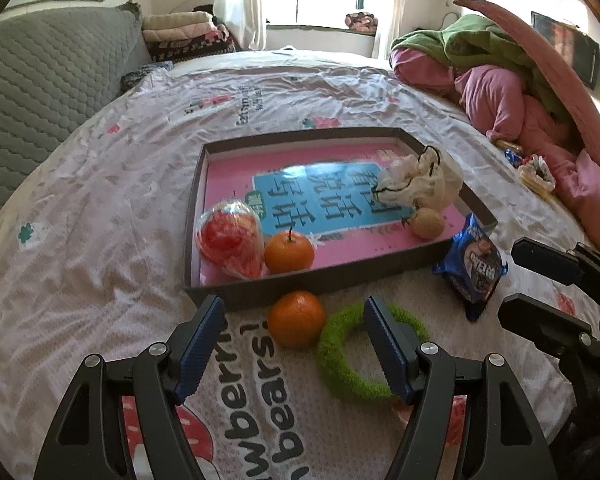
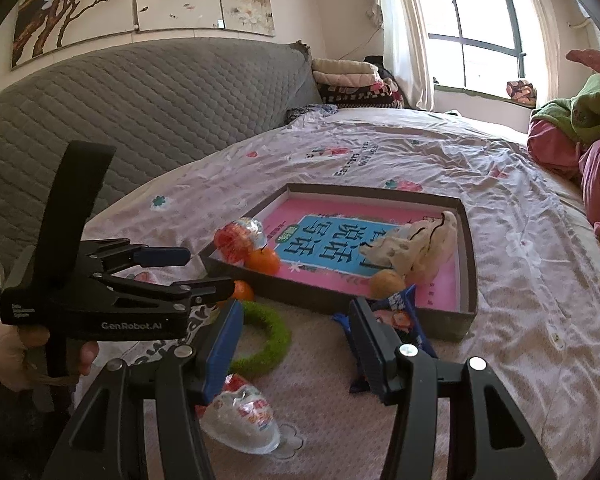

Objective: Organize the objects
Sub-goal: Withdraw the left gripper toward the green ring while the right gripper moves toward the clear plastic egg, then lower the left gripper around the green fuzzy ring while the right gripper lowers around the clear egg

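I had the left hand-held gripper (image 1: 294, 344) spread wide and empty, hovering low over the bed (image 1: 80, 216). A loose orange (image 1: 296, 318) sat dead ahead between its fingers, just outside the near wall of the tray (image 1: 236, 294) — straight forward and slightly down was the line to it. The orange was round, so no long axis to line up on. A green fuzzy ring (image 1: 340, 368) lay touching the orange on its right, partly under my right finger; closing could catch it.

My right hand-held gripper (image 2: 296, 340) was also open, holding nothing, pointed at the blue Oreo pack (image 2: 396, 316) leaning on the tray's near wall. Its long axis looked to run roughly away from me, though the finger hid much of it. The left was nearer the orange, the right nearer the pack.

Already in the tray: a second orange (image 1: 289, 252), a wrapped red snack (image 1: 230, 240), a brownish fruit (image 1: 426, 222), a pale cloth pouch (image 1: 418, 182).

Readable: "OREO" on the pack, "Gen.Robot.AI" on the left tool in the right view, large Chinese characters on the tray's blue panel, "berr…" and "bears!" upside down on the sheet. A clear jelly cup (image 2: 246, 420) lay near the right tool — label illegible.
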Demonstrator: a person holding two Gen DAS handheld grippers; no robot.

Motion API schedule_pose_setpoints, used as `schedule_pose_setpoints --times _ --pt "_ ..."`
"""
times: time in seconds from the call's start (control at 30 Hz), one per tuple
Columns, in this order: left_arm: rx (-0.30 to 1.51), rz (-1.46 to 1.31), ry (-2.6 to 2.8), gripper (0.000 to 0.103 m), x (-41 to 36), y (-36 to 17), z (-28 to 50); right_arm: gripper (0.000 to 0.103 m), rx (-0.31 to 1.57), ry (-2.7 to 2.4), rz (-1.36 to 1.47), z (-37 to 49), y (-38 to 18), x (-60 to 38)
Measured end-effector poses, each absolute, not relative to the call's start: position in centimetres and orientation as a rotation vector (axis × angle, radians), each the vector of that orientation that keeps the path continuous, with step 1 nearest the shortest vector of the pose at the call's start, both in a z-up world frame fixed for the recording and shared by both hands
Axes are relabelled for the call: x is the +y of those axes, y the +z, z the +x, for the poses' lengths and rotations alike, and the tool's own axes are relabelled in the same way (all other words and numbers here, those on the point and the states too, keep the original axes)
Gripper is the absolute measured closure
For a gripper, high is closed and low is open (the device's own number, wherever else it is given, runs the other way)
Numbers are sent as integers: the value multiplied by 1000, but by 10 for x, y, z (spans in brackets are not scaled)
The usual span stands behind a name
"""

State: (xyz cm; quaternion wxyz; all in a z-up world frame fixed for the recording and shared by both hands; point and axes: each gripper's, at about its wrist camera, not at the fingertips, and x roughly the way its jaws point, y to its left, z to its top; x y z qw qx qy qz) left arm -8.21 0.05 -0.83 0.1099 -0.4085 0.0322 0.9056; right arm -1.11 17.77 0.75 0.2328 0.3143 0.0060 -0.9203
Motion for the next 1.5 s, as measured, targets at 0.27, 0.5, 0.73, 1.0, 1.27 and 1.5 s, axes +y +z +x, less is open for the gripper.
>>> schedule_pose_setpoints --times 0.27,0.5,0.73,1.0,1.27,1.5 --pt "82 -1240 2650 29 -3 -15 -77 48 38 -2497 894 0 2 172" --pt "98 -1273 2633 29 -1 -21 -75 48 58 -2455 951 5 -9 165" --pt "102 -1295 2621 29 0 -26 -72 48 62 -2433 1004 9 -17 163" --pt "104 -1321 2614 29 0 -34 -71 48 35 -2412 1033 10 -22 165" --pt "108 -1342 2601 29 0 -39 -73 48 -22 -2349 1079 7 -30 168" --pt "107 -1361 2590 29 0 -43 -72 48 -1 -2286 1091 10 -34 158"
